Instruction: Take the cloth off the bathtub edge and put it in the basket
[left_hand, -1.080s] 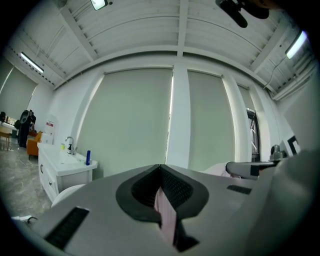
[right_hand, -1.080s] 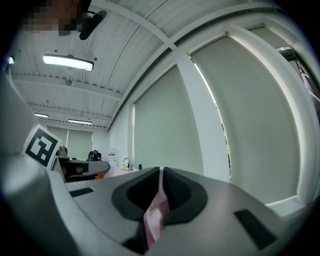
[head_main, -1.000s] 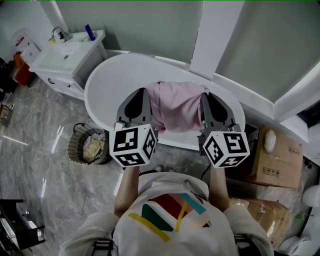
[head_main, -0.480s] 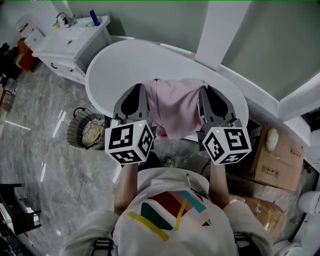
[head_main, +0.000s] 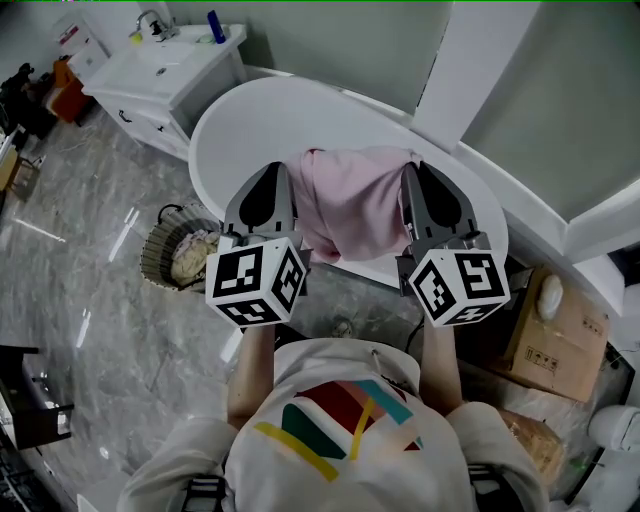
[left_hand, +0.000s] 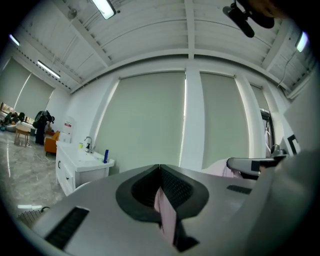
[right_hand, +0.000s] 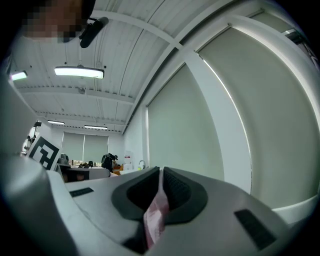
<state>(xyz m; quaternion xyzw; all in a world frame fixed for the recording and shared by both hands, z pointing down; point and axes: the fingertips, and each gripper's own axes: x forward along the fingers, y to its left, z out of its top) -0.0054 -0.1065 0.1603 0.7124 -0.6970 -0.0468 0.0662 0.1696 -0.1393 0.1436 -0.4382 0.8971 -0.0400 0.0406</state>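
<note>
At the bathtub (head_main: 215, 140) edge: the pink cloth (head_main: 355, 210) is hanging spread between the two grippers over the near rim. Can't tell if it's brushing the rim, and it's not in the basket yet.
Left gripper (head_main: 274, 172): its jaws are pinching right together on the cloth's left edge.
Right gripper (head_main: 413, 168): it's clamping the right edge, with only a sliver of gap, and that's stuffed with fabric.
Cloth axis: it's running left to right across the person's front.
Basket (head_main: 152, 262): it's sitting on the floor down to the left, beside the tub, with something pale inside. The left gripper is nearer, so I'm guessing the carry is going to be left and down.
Views: the head view is showing the basket and the whole cloth. The gripper views are mostly showing a pink strip between the pads, plus ceiling and blinds.
</note>
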